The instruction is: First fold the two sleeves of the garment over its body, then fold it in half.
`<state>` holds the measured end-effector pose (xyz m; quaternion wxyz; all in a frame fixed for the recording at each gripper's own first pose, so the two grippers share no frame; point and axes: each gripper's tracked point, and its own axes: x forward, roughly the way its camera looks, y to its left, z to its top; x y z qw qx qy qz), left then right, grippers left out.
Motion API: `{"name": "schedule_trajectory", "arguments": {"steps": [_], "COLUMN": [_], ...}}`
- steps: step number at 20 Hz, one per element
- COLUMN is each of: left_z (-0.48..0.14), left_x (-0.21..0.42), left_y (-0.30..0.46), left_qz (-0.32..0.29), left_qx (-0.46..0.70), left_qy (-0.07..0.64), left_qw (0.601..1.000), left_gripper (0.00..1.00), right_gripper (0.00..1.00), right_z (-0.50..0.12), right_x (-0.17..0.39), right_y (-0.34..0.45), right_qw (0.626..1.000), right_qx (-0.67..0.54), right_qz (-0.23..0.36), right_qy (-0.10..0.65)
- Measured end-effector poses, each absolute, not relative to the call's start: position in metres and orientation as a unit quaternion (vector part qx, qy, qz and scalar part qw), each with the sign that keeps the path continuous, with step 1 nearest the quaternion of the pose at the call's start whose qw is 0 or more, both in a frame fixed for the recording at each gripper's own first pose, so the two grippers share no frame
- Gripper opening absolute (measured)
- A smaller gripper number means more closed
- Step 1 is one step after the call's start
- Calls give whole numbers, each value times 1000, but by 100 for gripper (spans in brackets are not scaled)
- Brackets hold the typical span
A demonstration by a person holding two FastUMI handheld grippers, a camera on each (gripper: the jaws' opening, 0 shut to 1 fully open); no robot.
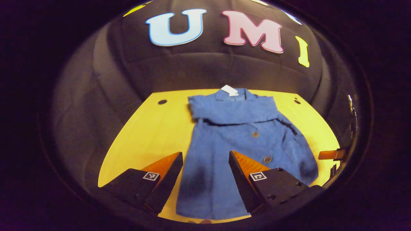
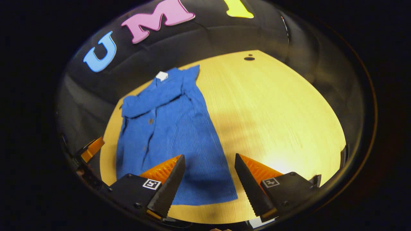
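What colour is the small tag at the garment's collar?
White, against the blue garment; the tag shows best in the left gripper view.

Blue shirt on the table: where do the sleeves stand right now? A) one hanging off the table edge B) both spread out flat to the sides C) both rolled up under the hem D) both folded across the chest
D: the blue shirt lies flat on the yellow table with both sleeves crossed over its chest, hem not yet folded.

Matt ribbed cloth garment (image 1: pixel 237 141) (paper tag (image 1: pixel 230 90)) on smooth wood-grain table (image 2: pixel 276 106)
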<state>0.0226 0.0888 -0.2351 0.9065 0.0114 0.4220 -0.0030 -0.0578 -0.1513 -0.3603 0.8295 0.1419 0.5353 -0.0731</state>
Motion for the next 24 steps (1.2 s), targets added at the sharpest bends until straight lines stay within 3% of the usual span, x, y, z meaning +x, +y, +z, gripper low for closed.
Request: {"name": "schedule_trajectory", "arguments": {"steps": [2, 4, 5, 6, 10, 12, 13, 14, 16, 17, 20, 22, 23, 24], "left_z": [-278, -293, -298, -304, -318, -317, -317, -315, -315, -317, -315, -313, -314, -314], "left_x": [-22, -37, -44, -48, -50, -49, -47, -47, -46, -47, -45, -43, -41, -39], "left_y": [115, 107, 109, 112, 101, 78, 70, 60, 54, 53, 40, 30, 26, 24], "left_qz": [17, 17, 16, 17, 18, -16, -17, -8, 8, 12, -24, -54, -58, -51], "left_qx": [2, -31, -37, -31, -29, -4, -2, -9, -9, -2, 12, -4, -24, -47], "left_qy": [499, 520, 528, 535, 546, 539, 544, 550, 550, 553, 555, 558, 558, 555], "left_qw": [867, 853, 848, 844, 837, 842, 839, 835, 835, 833, 831, 828, 828, 829], "left_gripper": [85, 85, 82, 87, 86, 82, 70, 52, 20, 14, 4, 4, 4, 4], "right_gripper": [99, 99, 99, 99, 99, 98, 81, 85, 39, 16, 15, 15, 4, 4], "right_z": [-380, -385, -387, -389, -391, -393, -394, -394, -395, -394, -395, -393, -396, -394], "right_x": [-82, -92, -93, -97, -102, -104, -103, -102, -97, -95, -90, -87, -86, -85], "right_y": [-144, -137, -134, -131, -131, -137, -140, -134, -124, -121, -114, -115, -115, -114], "right_qw": [807, 801, 798, 796, 797, 791, 788, 785, 782, 782, 780, 778, 780, 785], "right_qx": [118, 117, 118, 117, 98, 65, 49, 62, 97, 106, 133, 165, 171, 164], "right_qz": [-70, -68, -70, -70, -83, -93, -95, -99, -95, -83, -50, -61, -63, -55], "right_qy": [574, 584, 587, 590, 591, 601, 606, 608, 609, 609, 609, 603, 599, 595]}}
